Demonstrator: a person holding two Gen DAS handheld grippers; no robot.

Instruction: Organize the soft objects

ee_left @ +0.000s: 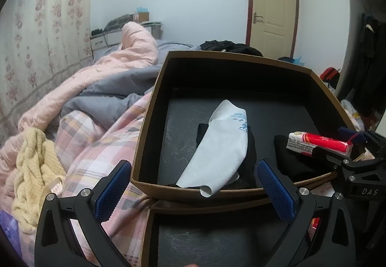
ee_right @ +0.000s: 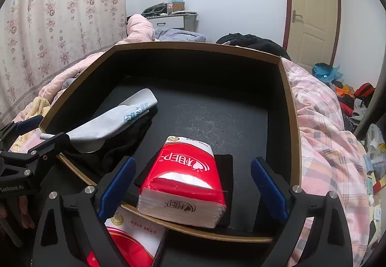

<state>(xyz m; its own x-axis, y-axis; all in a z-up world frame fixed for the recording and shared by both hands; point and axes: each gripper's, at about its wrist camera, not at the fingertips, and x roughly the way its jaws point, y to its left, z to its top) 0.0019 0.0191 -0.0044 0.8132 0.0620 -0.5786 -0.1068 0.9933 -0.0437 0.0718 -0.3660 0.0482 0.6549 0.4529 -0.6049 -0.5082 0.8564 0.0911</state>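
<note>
A brown box with a black inside stands on the bed; its rim also shows in the right wrist view. A grey cloth lies in it over a black garment, its end draped over the near rim. A red tissue pack rests on a black folded item and on the near rim; it also shows in the left wrist view. My left gripper is open and empty at the near rim. My right gripper is open, its fingers on either side of the pack without touching.
A second red tissue pack lies below the box rim in a lower black tray. A yellow knit item lies on the pink plaid bedding to the left. Dark clothes lie behind the box.
</note>
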